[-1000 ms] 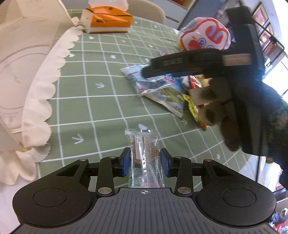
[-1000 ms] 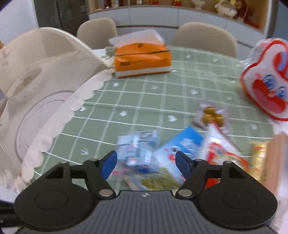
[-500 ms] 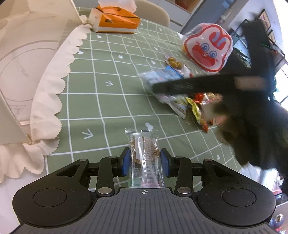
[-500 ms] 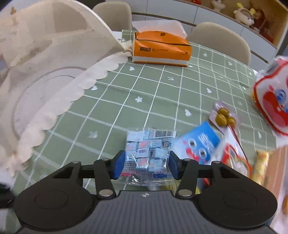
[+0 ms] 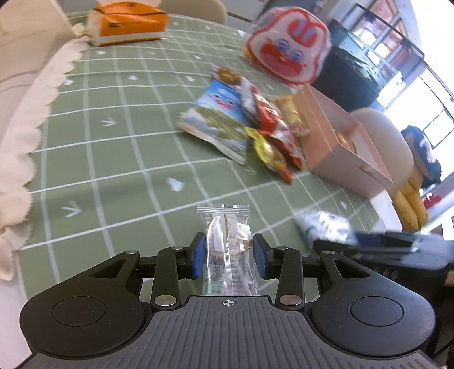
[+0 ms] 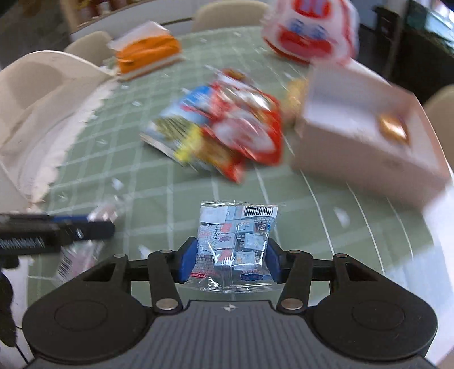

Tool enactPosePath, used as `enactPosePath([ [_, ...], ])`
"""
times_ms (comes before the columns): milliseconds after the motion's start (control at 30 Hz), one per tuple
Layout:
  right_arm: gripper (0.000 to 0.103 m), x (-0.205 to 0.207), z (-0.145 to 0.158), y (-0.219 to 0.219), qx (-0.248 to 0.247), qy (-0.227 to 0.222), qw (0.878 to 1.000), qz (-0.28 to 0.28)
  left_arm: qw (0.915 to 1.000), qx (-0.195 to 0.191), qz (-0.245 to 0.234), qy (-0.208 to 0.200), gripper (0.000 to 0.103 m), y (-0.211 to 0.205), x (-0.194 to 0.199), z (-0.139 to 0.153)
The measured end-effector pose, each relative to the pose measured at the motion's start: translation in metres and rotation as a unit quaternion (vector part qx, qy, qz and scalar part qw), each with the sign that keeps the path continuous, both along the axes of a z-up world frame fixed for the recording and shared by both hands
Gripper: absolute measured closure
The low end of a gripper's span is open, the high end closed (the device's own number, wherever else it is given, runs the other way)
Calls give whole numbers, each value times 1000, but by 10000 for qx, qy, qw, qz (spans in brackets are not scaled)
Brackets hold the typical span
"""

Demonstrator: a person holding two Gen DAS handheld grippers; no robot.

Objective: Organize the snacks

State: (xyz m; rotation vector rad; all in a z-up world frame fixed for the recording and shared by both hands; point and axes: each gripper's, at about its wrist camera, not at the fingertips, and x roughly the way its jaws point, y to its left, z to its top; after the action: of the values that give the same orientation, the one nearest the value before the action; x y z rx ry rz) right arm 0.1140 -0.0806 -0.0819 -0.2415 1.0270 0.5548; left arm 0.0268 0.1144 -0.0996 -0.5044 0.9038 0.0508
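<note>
Tools (image 5: 229,257) (image 6: 228,262) each clamp 1 clear snack packet (image 5: 227,249) (image 6: 235,244).

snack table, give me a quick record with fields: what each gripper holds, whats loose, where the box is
left gripper: shut on clear narrow packet
right gripper: shut on clear bag of small wrapped sweets
loose pile: colourful snack bags on green checked tablecloth
pink box: open, right of the pile, a gold item inside
also on table: orange tissue pack, red and white face bag
</note>
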Motion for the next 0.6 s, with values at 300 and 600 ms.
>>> enactPosePath([
  [300, 36, -11, -11, -23, 552, 321, 9976, -285, 9995, 73, -310, 38, 62, -26, 8, 1],
  [600, 5, -17, -17, -12, 711, 291, 9970, -29, 9999, 69, 97, 36, 62, -10, -3, 3],
])
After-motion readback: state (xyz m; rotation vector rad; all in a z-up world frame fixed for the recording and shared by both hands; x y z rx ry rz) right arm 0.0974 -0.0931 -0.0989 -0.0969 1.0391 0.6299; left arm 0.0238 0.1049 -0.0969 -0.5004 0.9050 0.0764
